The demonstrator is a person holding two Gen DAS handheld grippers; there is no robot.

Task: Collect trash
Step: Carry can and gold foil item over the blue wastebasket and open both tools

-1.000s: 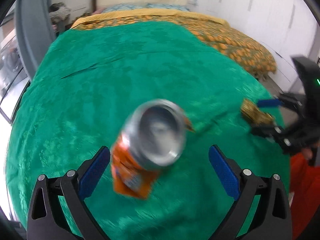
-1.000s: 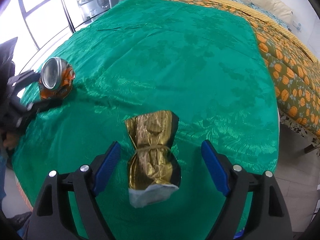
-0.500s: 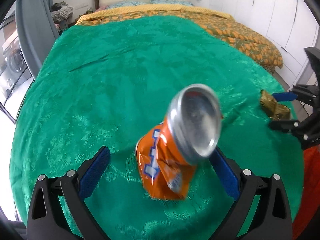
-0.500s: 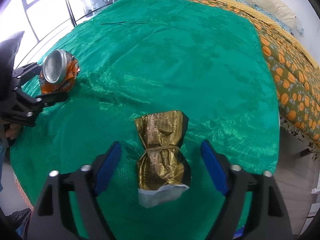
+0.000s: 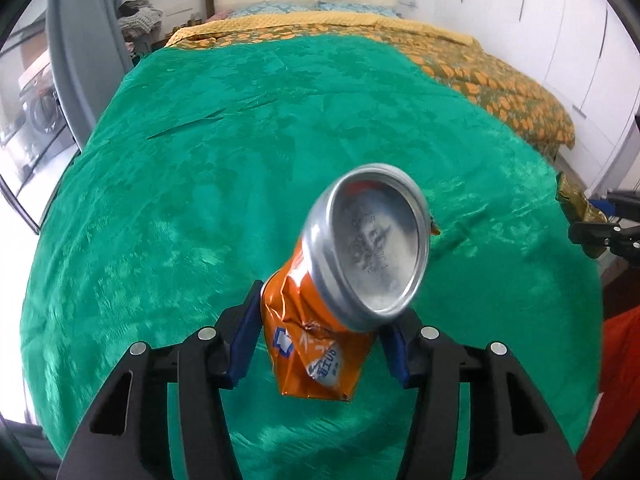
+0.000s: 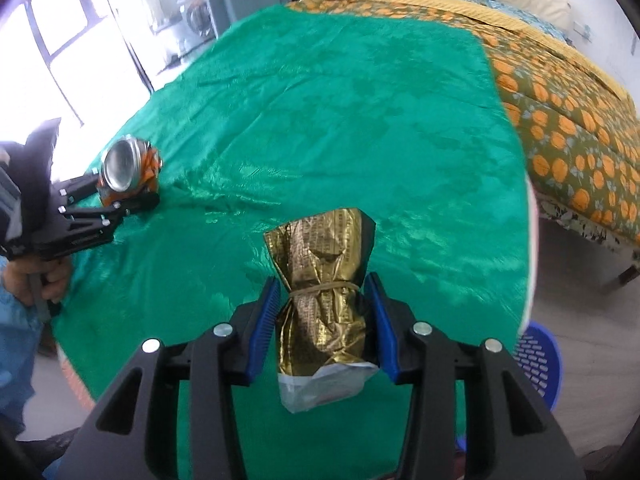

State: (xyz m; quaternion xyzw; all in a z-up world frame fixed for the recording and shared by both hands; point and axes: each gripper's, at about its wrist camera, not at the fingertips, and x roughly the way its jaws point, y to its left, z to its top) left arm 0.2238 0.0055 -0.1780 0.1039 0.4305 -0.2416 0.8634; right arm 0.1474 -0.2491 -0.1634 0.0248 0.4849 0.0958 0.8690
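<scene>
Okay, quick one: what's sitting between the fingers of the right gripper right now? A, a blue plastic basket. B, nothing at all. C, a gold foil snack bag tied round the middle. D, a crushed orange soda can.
C: the right wrist view shows the gold foil bag, cinched by a band, between the blue pads of the right gripper, whose jaws are closing; the crushed orange can is in the left gripper.

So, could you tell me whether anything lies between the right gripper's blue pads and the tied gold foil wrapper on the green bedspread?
Nothing visible does. The tied gold foil wrapper sits directly between the closing right gripper pads, with only green bedspread around it; the crushed orange can is far off, in the left gripper.
</scene>
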